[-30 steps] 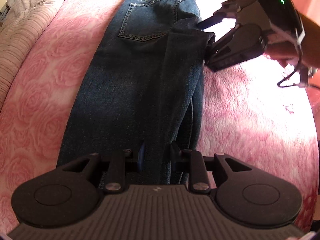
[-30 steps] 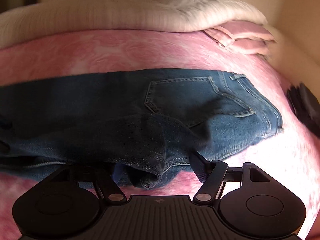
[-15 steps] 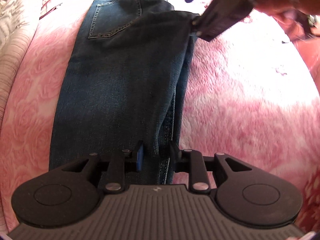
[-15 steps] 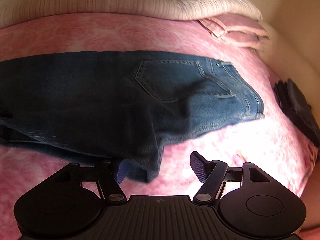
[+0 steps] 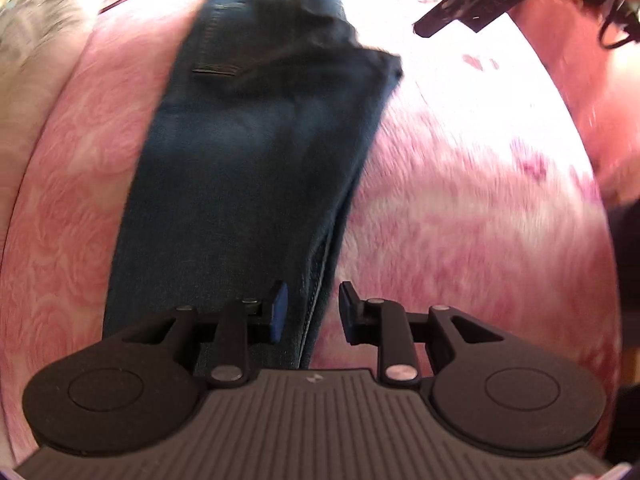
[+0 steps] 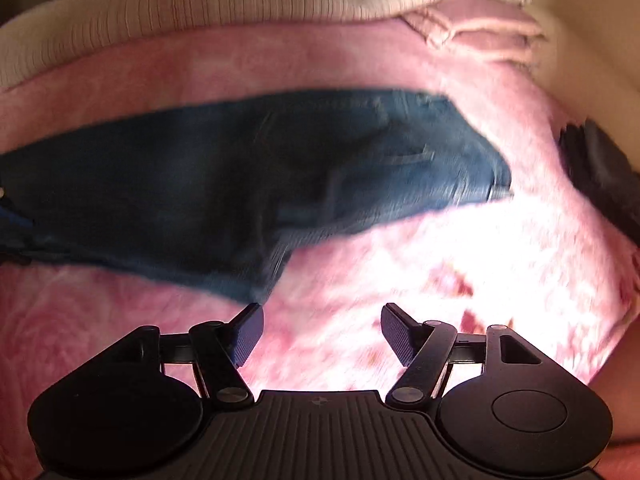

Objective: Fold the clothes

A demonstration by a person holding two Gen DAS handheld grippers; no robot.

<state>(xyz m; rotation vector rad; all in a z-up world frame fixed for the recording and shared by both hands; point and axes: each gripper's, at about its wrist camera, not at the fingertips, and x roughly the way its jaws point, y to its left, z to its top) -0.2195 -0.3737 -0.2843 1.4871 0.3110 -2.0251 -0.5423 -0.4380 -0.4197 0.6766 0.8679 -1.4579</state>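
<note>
My left gripper (image 5: 310, 312) pinches the jeans (image 5: 248, 168) edge narrowly; my right gripper (image 6: 322, 338) is wide, closing slightly, nothing between its jaws.

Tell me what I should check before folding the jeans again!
1. Jeans lying long on the pink blanket: ok.
2. Top layer lined up edge to edge: cannot tell, the picture is blurry.
3. Left gripper holding the jeans: cannot tell. The denim runs between its fingers, but the squeeze does not show.
4. Right gripper free: ok. Its fingers are closing with nothing between them.
5. Black thing on the bed out of the way: ok, apart from the jeans.
</note>
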